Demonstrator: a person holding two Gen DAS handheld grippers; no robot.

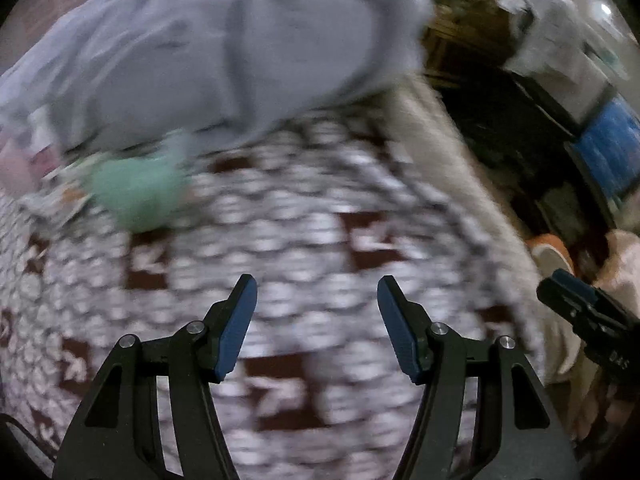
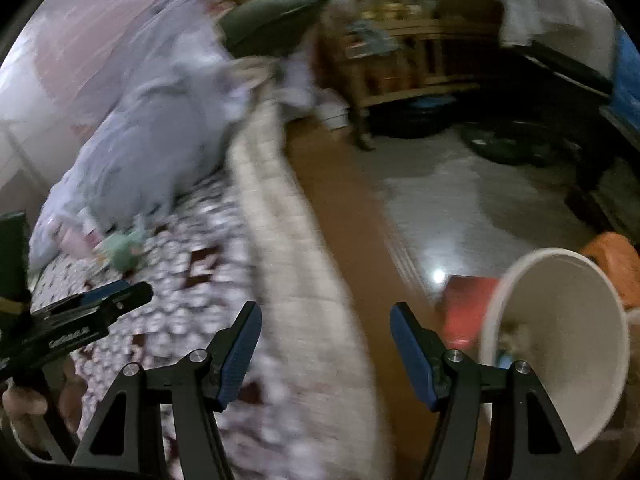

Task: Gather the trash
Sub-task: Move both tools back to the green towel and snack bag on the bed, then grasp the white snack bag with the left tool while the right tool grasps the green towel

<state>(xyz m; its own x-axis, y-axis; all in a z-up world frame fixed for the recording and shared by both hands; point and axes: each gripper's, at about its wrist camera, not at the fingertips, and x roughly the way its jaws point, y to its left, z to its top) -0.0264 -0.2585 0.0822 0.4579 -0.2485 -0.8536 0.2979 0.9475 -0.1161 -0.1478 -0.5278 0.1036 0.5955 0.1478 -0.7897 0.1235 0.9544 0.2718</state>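
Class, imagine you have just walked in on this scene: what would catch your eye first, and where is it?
Probably the big grey-blue blanket heaped at the far end of the brown-and-white patterned bed cover, with a crumpled mint-green scrap just in front of it. On the floor beside the bed, a white bucket sits close to the open right gripper.

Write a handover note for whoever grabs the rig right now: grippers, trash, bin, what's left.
Left hand-held gripper: open, empty, over the patterned bedspread.
Right hand-held gripper: open, empty, over the bed's edge.
Trash: green crumpled piece on the bedspread beside the grey blanket, small scraps around it.
White bin on the floor at right, some bits inside.
Left: pick up the green piece, bin it. Frames are blurred.
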